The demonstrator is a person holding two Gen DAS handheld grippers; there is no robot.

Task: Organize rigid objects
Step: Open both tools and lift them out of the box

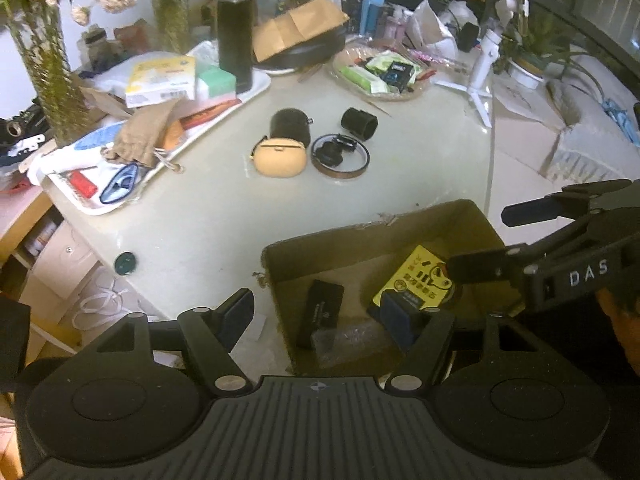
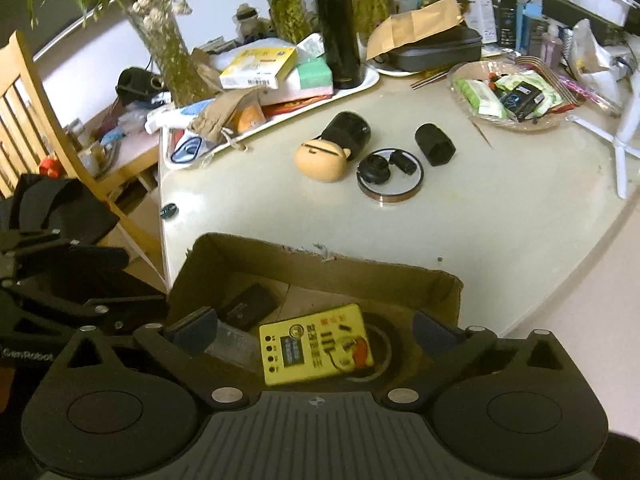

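A cardboard box (image 1: 360, 236) (image 2: 320, 268) stands at the table's near edge. In it lie a yellow card (image 1: 416, 276) (image 2: 316, 344), a black flat case (image 1: 324, 308) (image 2: 252, 304) and a clear plastic piece (image 2: 236, 344). My right gripper (image 2: 316, 334) (image 1: 492, 240) hangs open over the box, its fingers wide on either side of the card without touching it. My left gripper (image 1: 320, 316) (image 2: 140, 280) is open above the box's left wall, holding nothing. Farther out on the table are a tan rounded case (image 1: 280, 158) (image 2: 320, 160), a black cylinder (image 1: 290, 126), a tape ring (image 1: 344, 172) (image 2: 392, 196) and a small black cup (image 1: 359, 123) (image 2: 435, 145).
A white tray (image 1: 256, 88) at the back left carries boxes, a pouch and a tall black flask (image 1: 235, 32). Glass vases with plants, a basket of packets (image 1: 380, 72) and a white tripod (image 1: 480, 80) crowd the far side. A wooden chair (image 2: 24, 92) stands left of the table.
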